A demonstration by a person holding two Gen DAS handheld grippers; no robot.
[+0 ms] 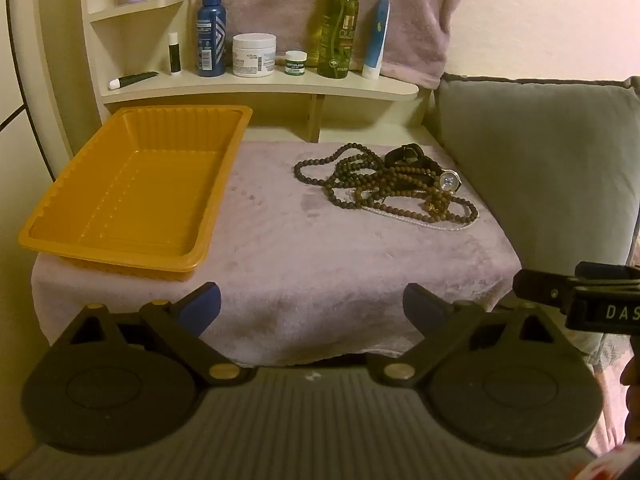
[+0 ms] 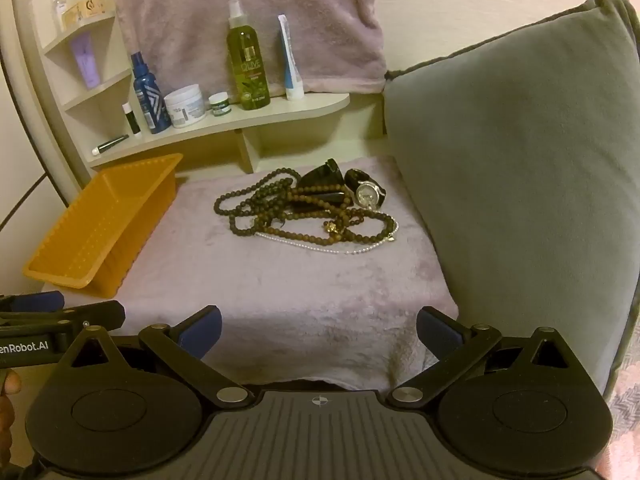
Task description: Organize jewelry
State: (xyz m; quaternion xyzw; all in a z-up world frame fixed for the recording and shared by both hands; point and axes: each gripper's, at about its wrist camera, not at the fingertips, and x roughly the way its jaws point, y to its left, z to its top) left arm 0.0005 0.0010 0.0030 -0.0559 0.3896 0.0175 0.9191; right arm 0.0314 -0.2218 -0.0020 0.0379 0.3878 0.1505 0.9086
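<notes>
A tangle of brown bead necklaces [image 1: 376, 184] [image 2: 288, 212] lies on the lilac towel [image 1: 304, 248] [image 2: 280, 284], with a thin pearl strand [image 1: 416, 218] [image 2: 320, 246] under it. A silver-faced wristwatch [image 1: 449, 181] [image 2: 367, 194] and a black watch [image 1: 408, 154] [image 2: 324, 178] rest at the heap's far right. An empty orange tray [image 1: 52, 216] [image 2: 48, 264] sits on the left. My left gripper [image 1: 312, 306] is open near the towel's front edge, nothing between its blue pads. My right gripper [image 2: 318, 332] is open too, well short of the jewelry.
A cream shelf [image 1: 280, 86] [image 2: 256, 118] behind holds spray bottles, jars and tubes. A grey cushion [image 1: 540, 168] [image 2: 520, 184] walls the right side. A lilac towel hangs behind the shelf. Each gripper's body shows at the edge of the other's view.
</notes>
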